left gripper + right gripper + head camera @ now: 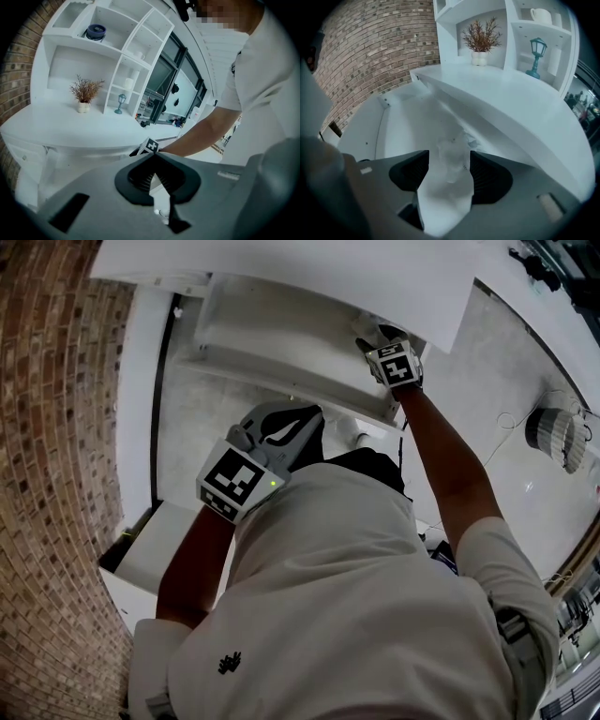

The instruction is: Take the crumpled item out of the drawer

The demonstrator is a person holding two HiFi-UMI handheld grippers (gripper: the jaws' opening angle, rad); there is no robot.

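The white drawer [281, 348] stands pulled out under the white desk. My right gripper [377, 336] reaches into it at its right end. In the right gripper view the crumpled white item [454, 159] lies on the drawer floor [401, 126] between the jaws. My right gripper [450, 176] is open, its black pads [490, 178] spread wide on either side of the item. My left gripper [286, 432] hangs back by the person's chest, apart from the drawer. In its own view my left gripper [153, 156] is shut, tips meeting, with nothing held.
The desk top [281, 268] overhangs the drawer's back. A brick wall [56, 427] runs along the left. Another white compartment [159, 545] stands open low on the left. Shelves above the desk hold a dried plant [480, 37] and a teal lantern [537, 56].
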